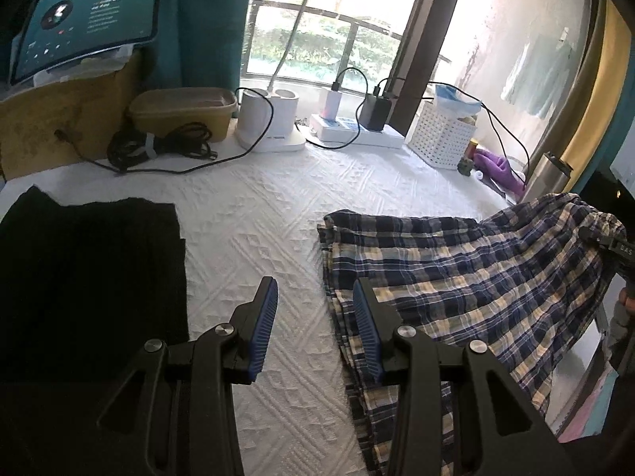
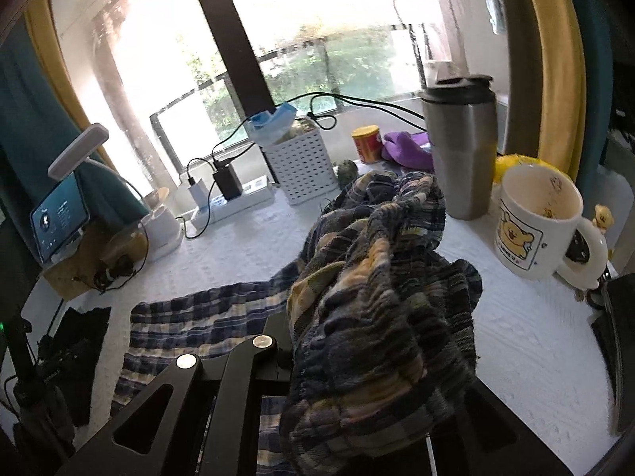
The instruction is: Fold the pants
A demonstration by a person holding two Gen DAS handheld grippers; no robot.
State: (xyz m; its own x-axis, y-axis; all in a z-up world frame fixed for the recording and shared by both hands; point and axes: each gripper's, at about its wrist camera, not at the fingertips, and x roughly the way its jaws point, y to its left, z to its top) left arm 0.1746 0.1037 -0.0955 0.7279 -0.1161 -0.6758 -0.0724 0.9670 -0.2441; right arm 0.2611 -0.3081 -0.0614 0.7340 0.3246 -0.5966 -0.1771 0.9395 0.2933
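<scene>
My left gripper [image 1: 315, 313] hangs wide open, empty, over the white bedspread [image 1: 254, 214], its right finger just above the plaid pants' [image 1: 456, 277] left edge. My right gripper [image 2: 357, 365] clamps the bunched waistband, lifted off the cover. Bare cloth lies between the pants and a black garment [image 1: 91, 269].

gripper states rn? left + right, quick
Left gripper: open, empty, above the white bedspread beside the plaid pants.
Right gripper: fingers hidden under fabric, apparently shut on the plaid pants' bunched waistband, lifted.
</scene>
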